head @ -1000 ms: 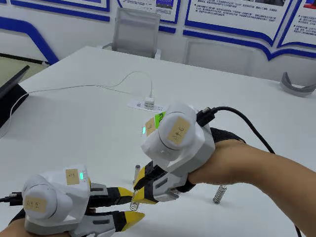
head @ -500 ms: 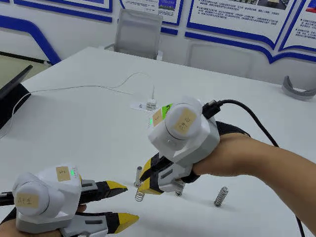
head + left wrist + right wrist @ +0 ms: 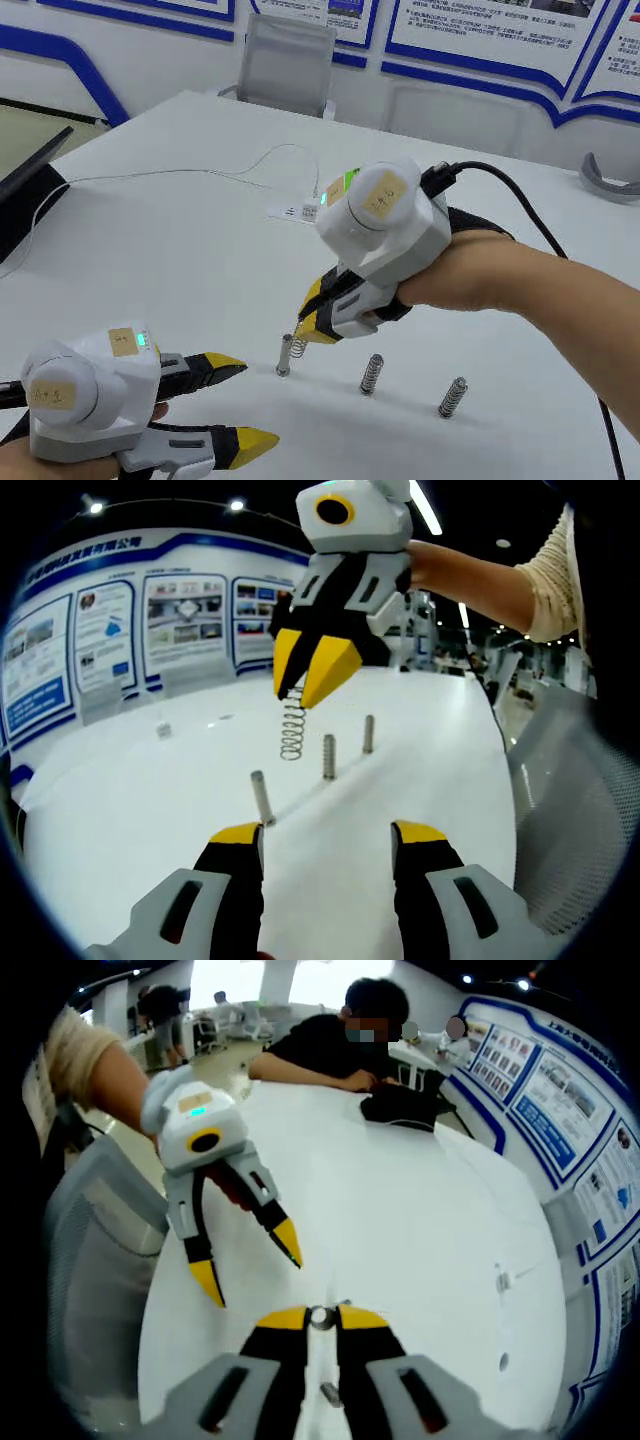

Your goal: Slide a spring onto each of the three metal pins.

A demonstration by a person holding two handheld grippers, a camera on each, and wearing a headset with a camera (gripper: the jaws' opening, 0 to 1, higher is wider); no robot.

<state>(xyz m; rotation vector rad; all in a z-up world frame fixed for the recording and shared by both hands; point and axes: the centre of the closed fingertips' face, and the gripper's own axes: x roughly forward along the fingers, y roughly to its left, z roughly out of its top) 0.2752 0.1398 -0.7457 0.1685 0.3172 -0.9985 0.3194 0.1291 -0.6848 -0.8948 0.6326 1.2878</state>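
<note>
My right gripper (image 3: 308, 331) is shut on a small steel spring (image 3: 298, 347), which hangs just above and beside the top of a bare metal pin (image 3: 284, 356). To its right two more pins (image 3: 371, 374) (image 3: 452, 397) each carry a spring. In the left gripper view the spring (image 3: 292, 728) dangles from the right gripper (image 3: 318, 670), with the bare pin (image 3: 262, 796) below and to the left. In the right gripper view the spring (image 3: 320, 1316) shows end-on between the shut jaws. My left gripper (image 3: 240, 402) stands open at the lower left, holding nothing.
A white power adapter (image 3: 300, 211) with its thin cable lies mid-table behind the pins. A grey chair (image 3: 287, 62) stands at the far edge, a dark screen (image 3: 25, 190) at the left, a grey curved band (image 3: 603, 180) at the right. People sit at another table (image 3: 380, 1055).
The right gripper has risen from the table with the spring and carried it up beside the top of the bare pin. The left gripper has drawn back toward the lower left.
</note>
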